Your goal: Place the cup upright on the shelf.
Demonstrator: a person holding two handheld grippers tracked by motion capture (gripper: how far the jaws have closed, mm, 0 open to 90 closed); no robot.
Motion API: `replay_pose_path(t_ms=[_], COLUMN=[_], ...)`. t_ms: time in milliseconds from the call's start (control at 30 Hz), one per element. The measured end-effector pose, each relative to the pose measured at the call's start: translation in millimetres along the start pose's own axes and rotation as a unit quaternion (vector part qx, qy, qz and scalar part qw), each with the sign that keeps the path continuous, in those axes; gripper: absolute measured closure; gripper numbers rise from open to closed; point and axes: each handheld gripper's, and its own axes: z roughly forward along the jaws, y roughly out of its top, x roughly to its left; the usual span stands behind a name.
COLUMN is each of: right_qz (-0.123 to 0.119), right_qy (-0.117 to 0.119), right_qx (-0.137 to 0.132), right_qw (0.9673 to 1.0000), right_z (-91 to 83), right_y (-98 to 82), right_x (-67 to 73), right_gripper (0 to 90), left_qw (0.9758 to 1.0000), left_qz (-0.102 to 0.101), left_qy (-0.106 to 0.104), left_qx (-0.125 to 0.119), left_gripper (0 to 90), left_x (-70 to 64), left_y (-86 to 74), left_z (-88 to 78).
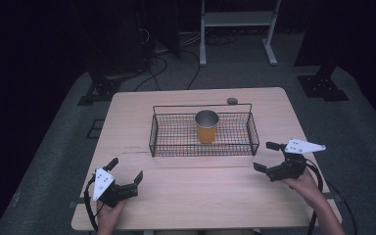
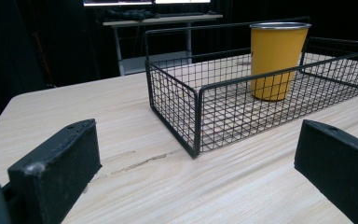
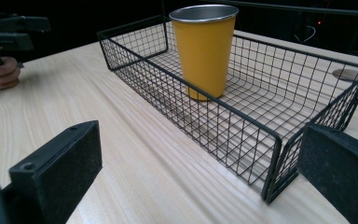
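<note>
Dark surroundings frame a pale wooden bench (image 1: 196,196) standing on grey floor covering, with a metal frame and loose cables visible behind it.

A yellow cup (image 1: 206,126) with a bare metal rim stands upright near the middle of a black wire basket (image 1: 176,139). The cup's base rests on the basket's mesh floor, clear of all four walls. The basket sits on the far half of the bench, its long side toward the person. A small round grey disc (image 1: 232,101) lies on the bench just behind the basket's far right corner.

The left gripper (image 1: 125,173) is held low over the near left part of the bench, well apart from the basket, its jaws wide and holding nothing. In the left gripper view the basket's near left corner lies between the jaws, farther off, with the cup beyond it.

The right gripper (image 1: 267,156) is held at the near right, near the basket's right end but not touching it, its jaws likewise wide and holding nothing. The right gripper view shows the basket's near corner just ahead, and the left gripper at the upper left, farther off.
</note>
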Motion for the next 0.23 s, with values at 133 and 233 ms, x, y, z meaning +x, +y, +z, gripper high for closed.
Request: replay_pose_path(t_ms=[133, 233], right_qz=[0.015, 0.013], right_qy=[-0.006, -0.029], right_qx=[-0.009, -0.026], right_qw=[0.9998, 0.9991], right_z=[-1.5, -7.0], right_y=[-13.8, -25.8], right_x=[8.6, 22.1], right_gripper=[0.0, 0.0], left_qw=[1.0000, 1.0000], left_qz=[0.002, 0.002], left_qy=[0.001, 0.000], left_qx=[0.002, 0.003], left_gripper=[0.0, 0.0], left_x=[-0.4, -0.4], left_y=[0.2, 0.2], left_z=[0.8, 1.1])
